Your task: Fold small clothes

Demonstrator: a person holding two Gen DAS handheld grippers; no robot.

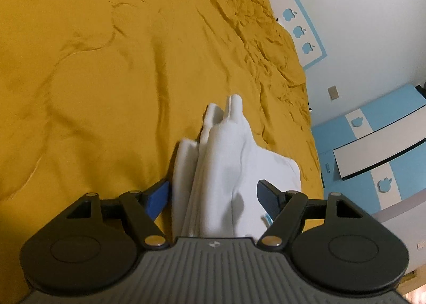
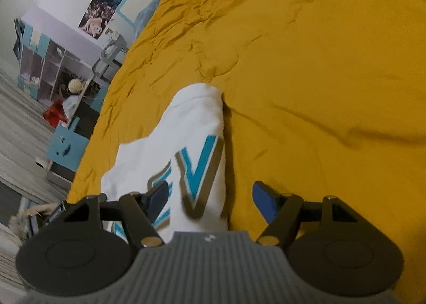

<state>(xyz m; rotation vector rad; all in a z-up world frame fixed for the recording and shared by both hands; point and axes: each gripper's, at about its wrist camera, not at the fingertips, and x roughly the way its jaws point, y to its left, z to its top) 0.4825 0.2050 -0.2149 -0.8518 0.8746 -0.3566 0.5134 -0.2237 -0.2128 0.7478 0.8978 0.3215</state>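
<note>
A small white garment (image 1: 226, 160) lies bunched in folds on the yellow bedspread (image 1: 106, 64). My left gripper (image 1: 213, 195) is open, its blue-padded fingers on either side of the cloth, which lies between the jaws. In the right wrist view the same white garment (image 2: 186, 144) shows teal and grey printed letters. My right gripper (image 2: 210, 197) is open, with the lettered part of the cloth between its jaws, nearer the left finger. Neither gripper clamps the cloth.
The yellow bedspread (image 2: 319, 64) is wrinkled and fills most of both views. A white wall with blue trim and a blue-and-white cabinet (image 1: 372, 139) stand at the bed's side. Shelves with toys (image 2: 53, 70) and a blue stool (image 2: 66, 144) stand beside the bed on the floor.
</note>
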